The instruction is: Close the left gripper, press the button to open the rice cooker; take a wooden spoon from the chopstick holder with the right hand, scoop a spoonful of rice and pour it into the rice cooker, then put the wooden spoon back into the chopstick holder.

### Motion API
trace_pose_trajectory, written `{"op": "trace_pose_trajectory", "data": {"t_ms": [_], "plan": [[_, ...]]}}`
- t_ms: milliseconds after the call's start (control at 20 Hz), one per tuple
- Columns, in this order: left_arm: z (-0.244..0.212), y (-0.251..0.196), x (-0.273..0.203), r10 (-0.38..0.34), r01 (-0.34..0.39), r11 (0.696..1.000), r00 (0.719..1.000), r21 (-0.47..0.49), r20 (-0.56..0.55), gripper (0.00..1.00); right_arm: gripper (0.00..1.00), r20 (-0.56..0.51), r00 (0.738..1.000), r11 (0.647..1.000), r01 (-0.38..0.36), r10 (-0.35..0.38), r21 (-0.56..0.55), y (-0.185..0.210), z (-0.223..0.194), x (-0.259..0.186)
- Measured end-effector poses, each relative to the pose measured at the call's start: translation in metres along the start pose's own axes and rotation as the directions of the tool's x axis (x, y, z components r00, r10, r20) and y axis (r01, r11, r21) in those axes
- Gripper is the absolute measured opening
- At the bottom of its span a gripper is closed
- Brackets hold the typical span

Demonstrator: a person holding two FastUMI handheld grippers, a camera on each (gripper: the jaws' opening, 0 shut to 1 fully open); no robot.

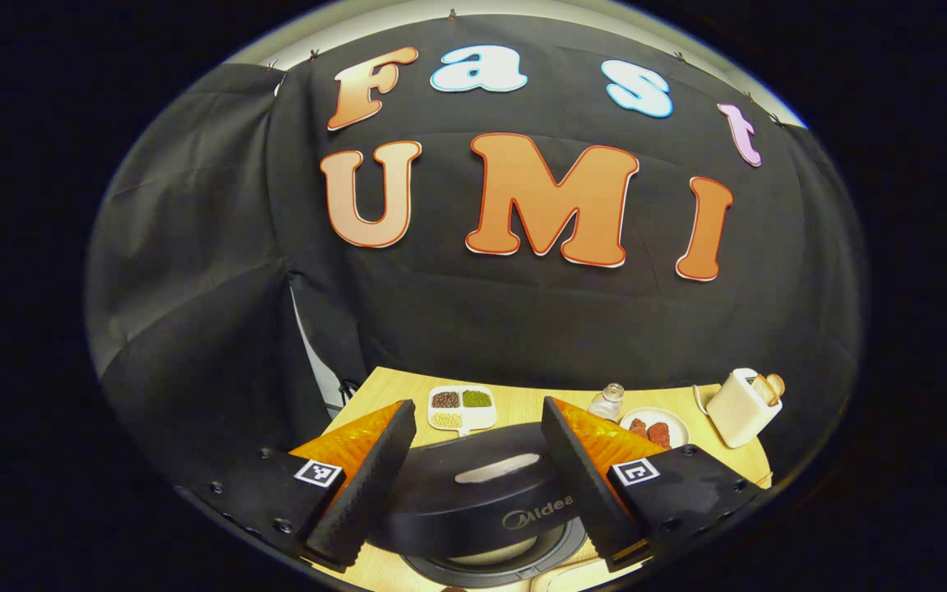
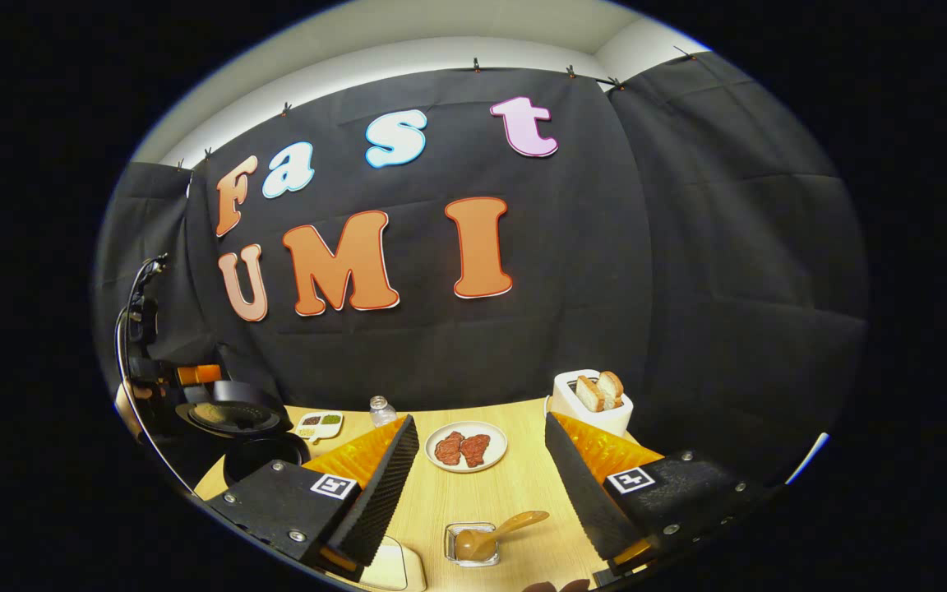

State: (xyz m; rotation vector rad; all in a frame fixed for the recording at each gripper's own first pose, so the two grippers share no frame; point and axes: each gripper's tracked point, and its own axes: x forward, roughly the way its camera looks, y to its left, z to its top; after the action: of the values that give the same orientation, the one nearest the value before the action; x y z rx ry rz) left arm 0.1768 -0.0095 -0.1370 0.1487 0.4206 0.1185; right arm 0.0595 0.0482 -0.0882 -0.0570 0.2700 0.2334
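The black rice cooker [image 1: 482,493] sits right below my left gripper [image 1: 478,411], whose fingers stand wide apart on either side of its raised lid, touching nothing. In the right gripper view the cooker [image 2: 264,456] stands at the far left with its lid [image 2: 223,409] tipped up. The other gripper [image 2: 194,376] hovers beside that lid. My right gripper [image 2: 481,421] is open and holds nothing. Below and between its fingers, the wooden spoon [image 2: 496,530] rests bowl-down in a small clear holder [image 2: 459,549], its handle slanting up to the right.
On the wooden table [image 2: 523,493] are a plate of red meat [image 2: 465,448], a white toaster with bread [image 2: 593,399], a small bottle [image 2: 381,409] and a divided dish of grains [image 2: 319,425]. A pale container's corner [image 2: 395,567] shows at the near edge.
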Motion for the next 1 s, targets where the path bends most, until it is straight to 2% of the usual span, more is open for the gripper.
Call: {"op": "trace_pose_trajectory", "data": {"t_ms": [150,300,400,450,500,550,600,650,700,750,1000], "plan": [[-0.042,-0.013,-0.021,-0.013,0.013,0.998,1.0,-0.059,-0.007,1.0,0.95,-0.026,0.999,1.0,-0.031,0.031,-0.002,0.002,-0.013,-0.001],[-0.096,-0.021,-0.03,-0.014,0.007,0.995,0.997,-0.096,-0.07,1.0,0.95,-0.062,0.997,0.999,-0.05,0.049,-0.012,0.002,-0.027,-0.002],[-0.116,-0.026,-0.027,0.02,-0.024,0.998,0.998,-0.062,-0.051,1.0,0.95,-0.08,0.995,0.998,-0.055,0.054,-0.016,-0.001,-0.035,-0.004],[-0.119,-0.027,-0.026,0.03,-0.031,0.999,0.999,-0.036,-0.025,0.99,1.0,-0.086,0.995,0.998,-0.054,0.052,-0.018,-0.004,-0.038,-0.005],[-0.13,-0.03,-0.027,0.038,-0.039,0.999,0.999,-0.024,-0.03,0.99,0.95,-0.094,0.994,0.999,-0.05,0.048,-0.018,-0.007,-0.042,-0.007],[-0.143,-0.032,-0.025,0.044,-0.045,0.999,0.998,-0.02,-0.041,0.97,1.0,-0.103,0.994,0.999,-0.047,0.046,-0.015,-0.01,-0.046,-0.008],[-0.157,-0.034,-0.024,0.049,-0.05,0.999,0.997,-0.011,-0.06,1.0,1.0,-0.111,0.993,0.999,-0.044,0.042,-0.01,-0.013,-0.05,-0.01],[-0.172,-0.035,-0.021,0.056,-0.055,0.998,0.995,0.01,-0.077,1.0,0.95,-0.117,0.992,0.999,-0.04,0.039,-0.007,-0.015,-0.053,-0.011],[-0.183,-0.037,-0.022,0.065,-0.063,0.998,0.994,0.031,-0.089,0.98,0.95,-0.123,0.992,0.999,-0.037,0.036,-0.007,-0.018,-0.056,-0.012],[-0.17,-0.036,-0.024,0.072,-0.072,0.996,0.997,0.052,0.003,0.98,0.95,-0.132,0.991,0.999,-0.032,0.03,-0.009,-0.022,-0.057,-0.008],[-0.189,-0.036,-0.018,0.068,-0.068,0.997,0.998,0.031,-0.007,1.0,0.95,-0.149,0.989,1.0,-0.016,0.015,-0.004,-0.028,-0.066,-0.011]]}}
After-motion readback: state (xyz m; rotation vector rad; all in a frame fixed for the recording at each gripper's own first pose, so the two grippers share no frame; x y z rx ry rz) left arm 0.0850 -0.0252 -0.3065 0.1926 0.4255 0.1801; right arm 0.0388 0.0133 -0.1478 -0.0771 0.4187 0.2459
